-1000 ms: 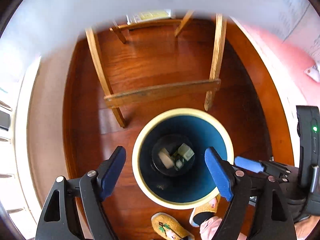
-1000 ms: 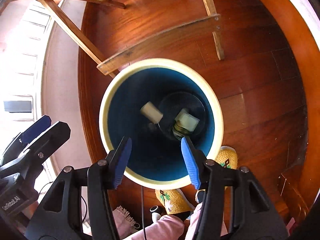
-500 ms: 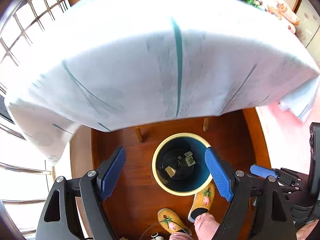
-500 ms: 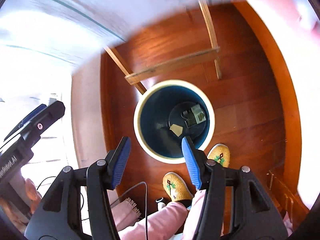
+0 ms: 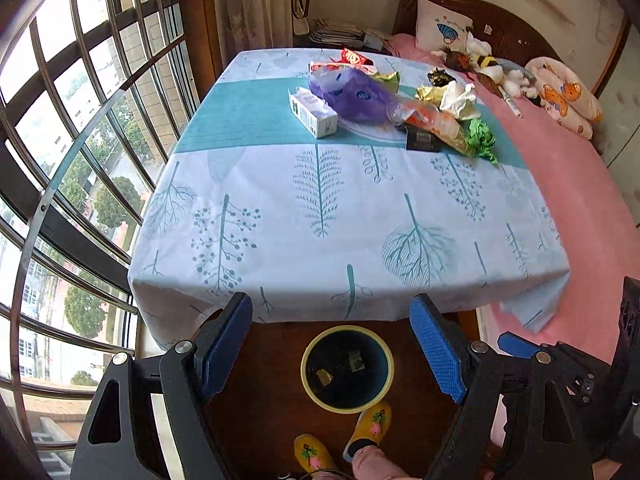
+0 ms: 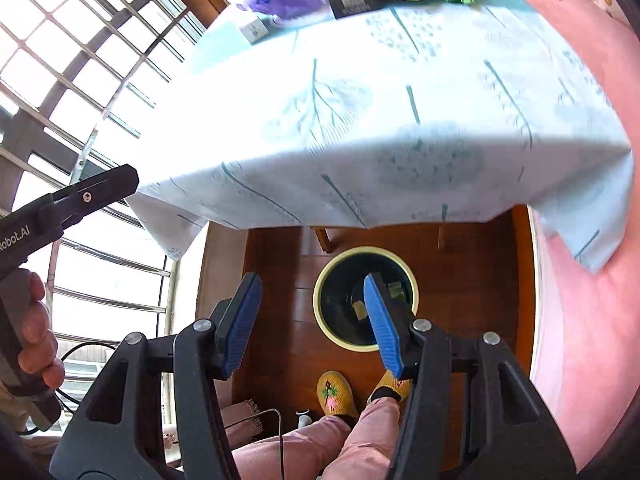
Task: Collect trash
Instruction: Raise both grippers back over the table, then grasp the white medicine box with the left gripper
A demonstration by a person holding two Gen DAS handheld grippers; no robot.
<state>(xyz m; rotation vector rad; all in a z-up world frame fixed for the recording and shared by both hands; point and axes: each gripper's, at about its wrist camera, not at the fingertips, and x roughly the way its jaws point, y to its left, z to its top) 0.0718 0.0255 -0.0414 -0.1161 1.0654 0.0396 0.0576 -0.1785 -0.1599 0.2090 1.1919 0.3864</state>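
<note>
Both tools hang above the table's near edge with nothing between their blue pads: the left tool (image 5: pixel 332 344) gapes wide, the right tool (image 6: pixel 312 320) stands partly open. The trash (image 5: pixel 400 100) lies heaped at the far side of the table (image 5: pixel 320 208). The bin (image 5: pixel 347 368) stands on the floor below, scraps inside.
</note>
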